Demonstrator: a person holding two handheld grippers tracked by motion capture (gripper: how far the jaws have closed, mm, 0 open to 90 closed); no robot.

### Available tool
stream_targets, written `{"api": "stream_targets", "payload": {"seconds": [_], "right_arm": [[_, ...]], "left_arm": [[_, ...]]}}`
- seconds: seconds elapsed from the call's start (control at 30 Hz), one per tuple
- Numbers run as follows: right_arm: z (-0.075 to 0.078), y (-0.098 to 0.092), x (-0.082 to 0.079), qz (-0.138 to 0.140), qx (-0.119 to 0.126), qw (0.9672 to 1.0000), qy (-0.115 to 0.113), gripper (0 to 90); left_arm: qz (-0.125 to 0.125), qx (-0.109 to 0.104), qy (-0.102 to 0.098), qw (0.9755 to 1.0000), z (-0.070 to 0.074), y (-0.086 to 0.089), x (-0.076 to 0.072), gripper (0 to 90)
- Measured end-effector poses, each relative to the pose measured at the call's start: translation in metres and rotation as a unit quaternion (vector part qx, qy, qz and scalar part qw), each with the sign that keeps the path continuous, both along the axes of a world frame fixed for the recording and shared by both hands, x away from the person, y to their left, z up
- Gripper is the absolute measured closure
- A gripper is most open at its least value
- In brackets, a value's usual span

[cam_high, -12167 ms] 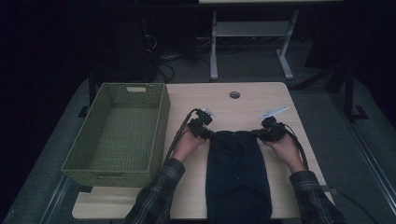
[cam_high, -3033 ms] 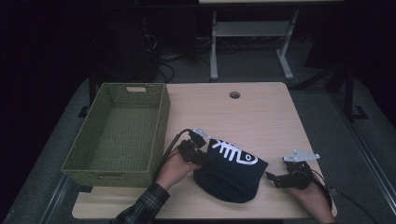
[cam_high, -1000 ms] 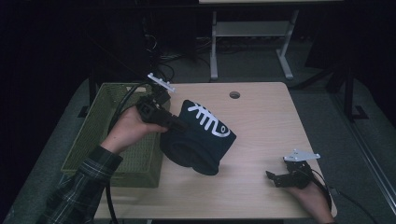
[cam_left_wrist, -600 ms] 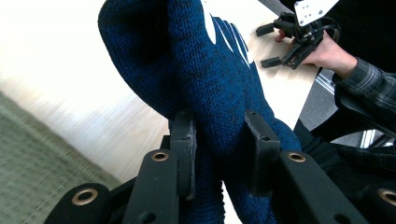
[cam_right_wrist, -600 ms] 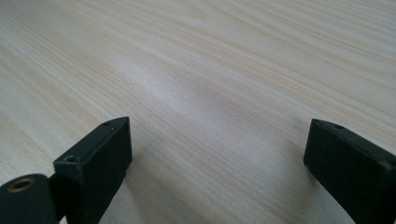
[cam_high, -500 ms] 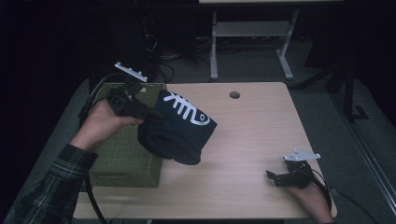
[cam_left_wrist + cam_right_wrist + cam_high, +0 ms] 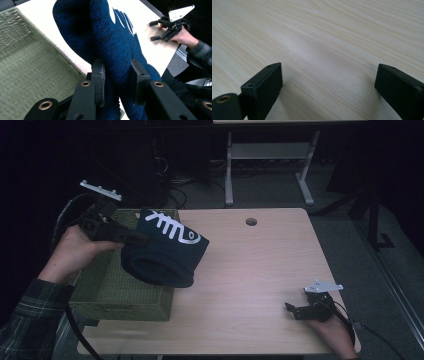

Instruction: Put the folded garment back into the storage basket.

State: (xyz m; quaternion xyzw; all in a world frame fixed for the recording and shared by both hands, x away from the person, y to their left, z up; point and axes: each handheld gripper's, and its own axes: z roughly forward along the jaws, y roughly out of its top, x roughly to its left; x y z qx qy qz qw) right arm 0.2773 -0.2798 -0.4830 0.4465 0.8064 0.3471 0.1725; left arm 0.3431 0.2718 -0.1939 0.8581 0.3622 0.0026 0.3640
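Since the earlier frames the folded navy knit sweater [image 7: 167, 255] has left the middle of the wooden table [image 7: 250, 270] and travelled over to the green woven basket [image 7: 120, 292], carried by the left gripper [image 7: 134, 238] alone. The right gripper [image 7: 299, 311] hasn't budged, it sits at the near right corner of the table with its jaws spread wide and nothing but bare wood between them, so that one's out of the game for now

In the left gripper view the two black pads [image 7: 98, 75] are clamped on a thick fold of the sweater [image 7: 117, 50], and the rest of the bundle hangs forward and away from the jaws toward the table side. That's the bit that matters imo: the gripper itself is already over the basket [image 7: 22, 65], but the sweater sticks out from the jaws to the right in the high view, so most of it hangs above the basket's right rim and the table edge just beside it, not over the open inside. Its long axis runs roughly from the jaws out across the rim

My guess is the hand needs to pull further left and back over the basket before letting go, otherwise the bundle could flop over the rim or land half out
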Motion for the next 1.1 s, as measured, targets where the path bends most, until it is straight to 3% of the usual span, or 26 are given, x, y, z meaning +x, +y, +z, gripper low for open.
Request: {"api": "stream_targets", "payload": {"seconds": [0.3,0.57,0.9,1.1], "right_arm": [[0.000,0.000,0.000,0.000,0.000,1.0000,0.000,7.5],[0.000,0.000,0.000,0.000,0.000,1.0000,0.001,7.5],[0.000,0.000,0.000,0.001,-0.002,1.0000,-0.001,7.5],[0.000,0.000,0.000,0.002,-0.002,1.0000,-0.001,7.4]], "left_arm": [[0.034,-0.016,-0.009,0.9993,0.005,0.035,-0.012,69.5],[0.050,-0.024,-0.007,0.9984,0.001,0.057,-0.022,69.5],[0.059,-0.044,-0.002,0.9973,-0.016,0.087,-0.026,69.6],[0.065,-0.050,0.009,0.9966,-0.033,0.101,-0.025,69.6]]}}
